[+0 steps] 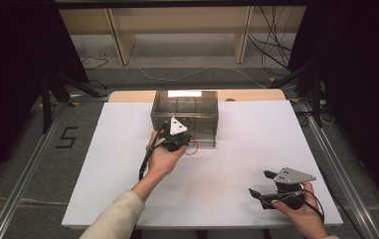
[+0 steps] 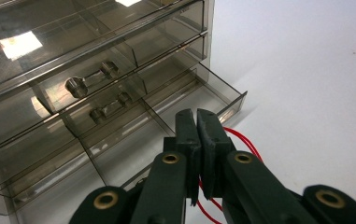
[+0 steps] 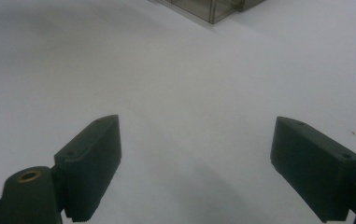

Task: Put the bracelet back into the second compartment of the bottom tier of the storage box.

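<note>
**Smoked-plastic drawer unit, bottom drawer ajar**

Smoked acrylic drawer cabinet (image 1: pixel 184 118) at table's far centre; lowest drawer (image 2: pixel 166 135) pulled partly out. Left gripper (image 2: pixel 197 122) just before it, jaws pinched on thin red wire (image 2: pixel 241 140). Likely step: drop wire inside. Carry tips over drawer's compartment before releasing. Right gripper (image 3: pixel 194 163) spread wide, idle over white tabletop (image 1: pixel 236 149).

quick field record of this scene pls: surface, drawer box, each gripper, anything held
surface: white table
drawer box: clear smoky drawer box at the far middle of the table, bottom drawer pulled out
left gripper: shut on a red wire, in front of the open drawer
right gripper: open, jaws wide apart over bare table, nothing between them
hands: one on each gripper
</note>
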Demonstrator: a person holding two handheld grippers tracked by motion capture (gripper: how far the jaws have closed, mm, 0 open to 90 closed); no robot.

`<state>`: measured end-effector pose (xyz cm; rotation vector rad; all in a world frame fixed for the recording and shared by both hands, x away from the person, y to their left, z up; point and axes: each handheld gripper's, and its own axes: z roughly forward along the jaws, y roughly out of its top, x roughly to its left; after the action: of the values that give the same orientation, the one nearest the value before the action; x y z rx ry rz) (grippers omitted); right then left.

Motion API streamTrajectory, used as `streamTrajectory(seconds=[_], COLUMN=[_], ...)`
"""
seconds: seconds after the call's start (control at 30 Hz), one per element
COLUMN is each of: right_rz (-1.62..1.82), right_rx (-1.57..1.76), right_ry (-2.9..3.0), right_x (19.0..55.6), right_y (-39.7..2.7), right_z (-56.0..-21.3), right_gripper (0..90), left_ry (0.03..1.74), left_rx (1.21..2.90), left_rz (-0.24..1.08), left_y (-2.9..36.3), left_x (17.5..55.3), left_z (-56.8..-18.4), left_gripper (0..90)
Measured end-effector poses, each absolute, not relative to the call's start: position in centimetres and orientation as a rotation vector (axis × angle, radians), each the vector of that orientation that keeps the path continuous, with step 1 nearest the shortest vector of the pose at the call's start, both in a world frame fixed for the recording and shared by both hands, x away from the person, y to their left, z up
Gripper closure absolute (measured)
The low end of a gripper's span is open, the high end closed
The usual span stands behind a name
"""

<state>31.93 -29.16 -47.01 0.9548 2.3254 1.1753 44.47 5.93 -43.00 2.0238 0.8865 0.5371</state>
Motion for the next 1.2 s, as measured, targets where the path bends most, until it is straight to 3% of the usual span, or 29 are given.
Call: streamTrajectory(seconds=[1.2], right_rz=[1.177], right_rx=[0.955], right_ry=[2.327], right_x=[31.9], right_y=[-29.1], right_z=[-47.1], right_gripper=[17.0], left_ry=[0.906], left_rx=[2.025], left_rz=[0.573], left_y=[6.0], left_x=[45.8], left_z=[-43.3], left_gripper=[88.0])
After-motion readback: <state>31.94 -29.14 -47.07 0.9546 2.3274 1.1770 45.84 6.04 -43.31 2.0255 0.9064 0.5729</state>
